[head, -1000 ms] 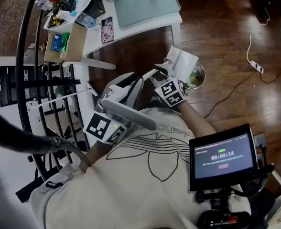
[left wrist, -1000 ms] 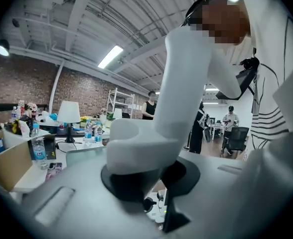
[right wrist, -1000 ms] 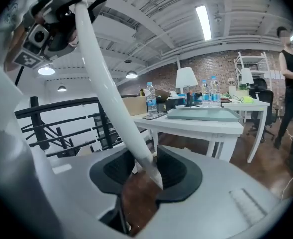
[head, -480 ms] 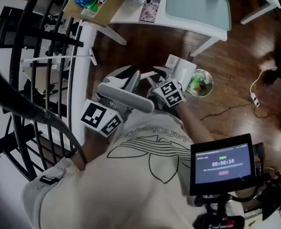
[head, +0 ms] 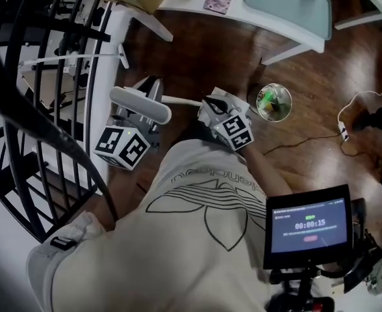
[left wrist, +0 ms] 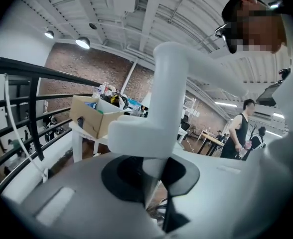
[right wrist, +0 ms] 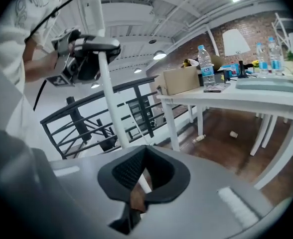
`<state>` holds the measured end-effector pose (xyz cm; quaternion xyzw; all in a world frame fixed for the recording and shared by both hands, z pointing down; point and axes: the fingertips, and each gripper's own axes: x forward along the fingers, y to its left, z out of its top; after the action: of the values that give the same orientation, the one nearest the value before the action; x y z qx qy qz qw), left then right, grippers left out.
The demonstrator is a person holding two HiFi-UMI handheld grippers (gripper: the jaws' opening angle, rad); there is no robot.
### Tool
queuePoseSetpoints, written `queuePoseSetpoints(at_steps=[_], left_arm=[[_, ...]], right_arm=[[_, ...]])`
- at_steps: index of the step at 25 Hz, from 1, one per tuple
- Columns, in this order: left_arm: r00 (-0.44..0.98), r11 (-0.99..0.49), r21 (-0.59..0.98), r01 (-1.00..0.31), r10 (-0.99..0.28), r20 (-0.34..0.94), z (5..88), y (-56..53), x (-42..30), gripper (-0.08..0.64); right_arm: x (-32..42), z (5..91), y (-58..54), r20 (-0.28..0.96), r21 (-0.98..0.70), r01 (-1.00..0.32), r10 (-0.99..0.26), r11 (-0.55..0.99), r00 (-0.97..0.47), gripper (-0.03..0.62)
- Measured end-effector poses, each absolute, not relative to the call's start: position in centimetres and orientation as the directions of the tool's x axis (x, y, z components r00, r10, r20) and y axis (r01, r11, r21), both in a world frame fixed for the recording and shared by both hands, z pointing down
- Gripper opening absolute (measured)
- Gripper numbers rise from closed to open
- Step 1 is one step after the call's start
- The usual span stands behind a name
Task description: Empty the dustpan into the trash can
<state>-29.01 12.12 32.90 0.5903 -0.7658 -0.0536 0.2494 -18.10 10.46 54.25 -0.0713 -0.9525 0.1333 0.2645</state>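
A small round trash can (head: 273, 103) with green litter in it stands on the wooden floor. My left gripper (head: 141, 111) is shut on the white T-shaped handle (left wrist: 151, 128) of the long dustpan. It holds the handle (head: 139, 104) near the railing. The thin white pole (head: 178, 100) runs from it to my right gripper (head: 210, 104), just left of the can. In the right gripper view the pole (right wrist: 111, 98) rises from behind the shut jaws of my right gripper (right wrist: 142, 176) to the left gripper (right wrist: 76, 59). The pan itself is hidden.
A black metal railing (head: 61, 77) runs close on the left. A white table (head: 288, 12) stands behind the can, with a cardboard box (right wrist: 179, 81) and a water bottle (right wrist: 204, 63) on it. A cable (head: 360, 106) lies on the floor at the right. A small screen (head: 308, 225) hangs at my right side.
The white pan that was tilted over the can is gone from there, so the can's mouth shows. My left gripper has swung the handle left toward the railing. The right gripper drew back from the can.
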Motion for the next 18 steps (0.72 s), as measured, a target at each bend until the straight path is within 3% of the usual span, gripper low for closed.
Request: queuePoseSetpoints(at_steps=[8, 18], left_arm=[[-0.232, 0.355, 0.346, -0.868, -0.908, 0.35, 36.5, 13.4, -31.3, 0.078], [-0.292, 0.387, 0.309, -0.869, -0.904, 0.313, 43.1, 13.0, -36.5, 0.074]], right_arm=[[-11.2, 53.1, 5.1, 0.492, -0.31, -0.086, 0.082, 0.947, -0.866, 0.003], [-4.5, 50.7, 2.4, 0.498, -0.271, -0.351, -0.182, 0.896, -0.848, 0.003]])
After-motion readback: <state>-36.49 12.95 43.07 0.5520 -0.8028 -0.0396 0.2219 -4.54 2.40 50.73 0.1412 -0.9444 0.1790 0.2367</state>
